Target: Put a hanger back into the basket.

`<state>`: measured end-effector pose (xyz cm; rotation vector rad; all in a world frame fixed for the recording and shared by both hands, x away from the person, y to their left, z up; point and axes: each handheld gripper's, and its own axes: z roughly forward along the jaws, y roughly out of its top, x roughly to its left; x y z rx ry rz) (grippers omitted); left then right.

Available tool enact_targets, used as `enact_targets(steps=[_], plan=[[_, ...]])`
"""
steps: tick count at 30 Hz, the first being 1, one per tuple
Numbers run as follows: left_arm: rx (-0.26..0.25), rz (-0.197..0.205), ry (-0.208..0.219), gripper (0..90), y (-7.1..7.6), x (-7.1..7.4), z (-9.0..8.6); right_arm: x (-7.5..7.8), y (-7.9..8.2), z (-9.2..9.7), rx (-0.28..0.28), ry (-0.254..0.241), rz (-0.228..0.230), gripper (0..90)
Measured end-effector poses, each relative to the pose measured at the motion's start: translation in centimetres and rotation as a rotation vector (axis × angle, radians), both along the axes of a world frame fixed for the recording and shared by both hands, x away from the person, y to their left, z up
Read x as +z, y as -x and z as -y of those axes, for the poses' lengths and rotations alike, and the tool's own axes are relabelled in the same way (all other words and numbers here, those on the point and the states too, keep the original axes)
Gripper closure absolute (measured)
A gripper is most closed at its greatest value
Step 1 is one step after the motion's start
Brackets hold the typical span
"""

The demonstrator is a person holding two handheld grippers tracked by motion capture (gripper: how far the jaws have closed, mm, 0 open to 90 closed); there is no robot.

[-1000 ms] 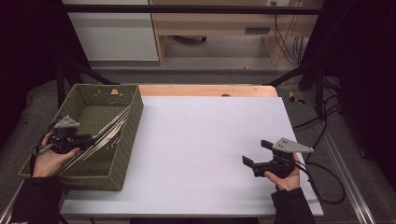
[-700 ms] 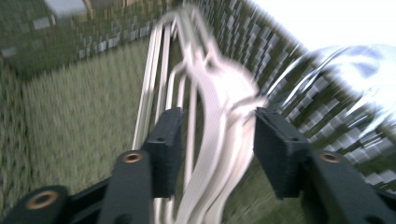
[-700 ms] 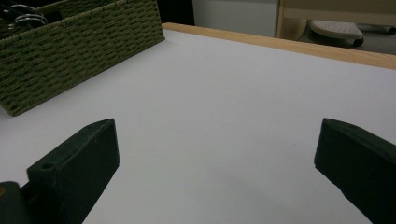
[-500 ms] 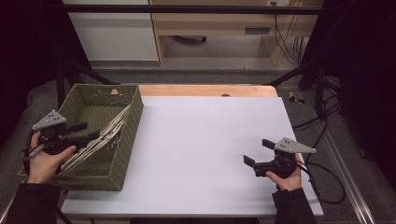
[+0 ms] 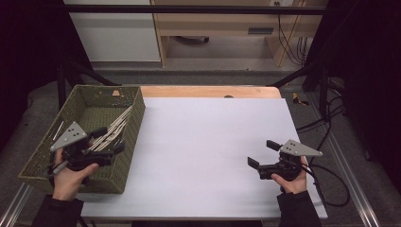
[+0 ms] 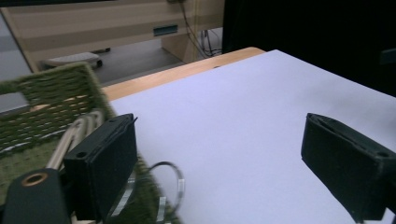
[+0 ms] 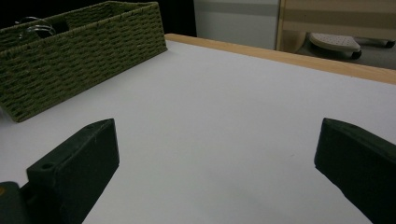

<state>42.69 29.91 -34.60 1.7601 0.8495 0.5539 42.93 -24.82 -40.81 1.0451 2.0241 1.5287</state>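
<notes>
**White surface with woven basket, both tongs spread**

High view — a white surface (image 5: 208, 151) takes up the middle of the frame, with a strip of bare wood along its far edge. At centre left a green woven basket (image 5: 130, 142) stands on the surface; inside it lies a bundle of pale sticks (image 5: 113, 130), slanting from the basket's middle toward its right wall.

The left tongs (image 5: 108, 141) sit at lower left of the frame, over the basket's near right corner, held in a person's hand. Their jaws have just been opening and now stand apart, with nothing pinched between them. In the left gripper view the basket's corner and the ends of the pale sticks lie at lower left, just behind the left-hand jaw, with thin wire loops (image 6: 170, 186) beside them; the gap between the jaws looks onto bare white surface.

The right tongs (image 5: 260, 152) rest at lower right of the frame, well apart from the basket — jaws spread wide and empty, a cable trailing off to the right.

Beyond the surface, along the top of the frame: a grey floor, a white cabinet (image 5: 113, 30) at upper left, a light wooden desk (image 5: 222, 19) at upper centre, and hanging cables (image 5: 288, 28) at upper right. The room's sides are dark.
</notes>
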Motion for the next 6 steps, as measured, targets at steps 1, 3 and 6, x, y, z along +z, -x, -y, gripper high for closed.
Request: enact_targets(steps=[1, 3, 6], plan=[[-0.009, -0.002, -0.005, 10.0, 0.1, -0.3, 0.4, 0.0, 0.0, 0.0, -0.002, -0.002, -0.001, 0.4], [-0.021, -0.002, -0.006, 9.7, 0.2, -0.8, 1.1, 0.1, 0.0, 0.0, -0.006, -0.003, 0.003, 0.4], [-0.028, -0.007, -0.006, 9.4, 0.2, -1.4, 1.8, 0.2, 0.1, 0.2, -0.006, -0.008, 0.007, 0.4]])
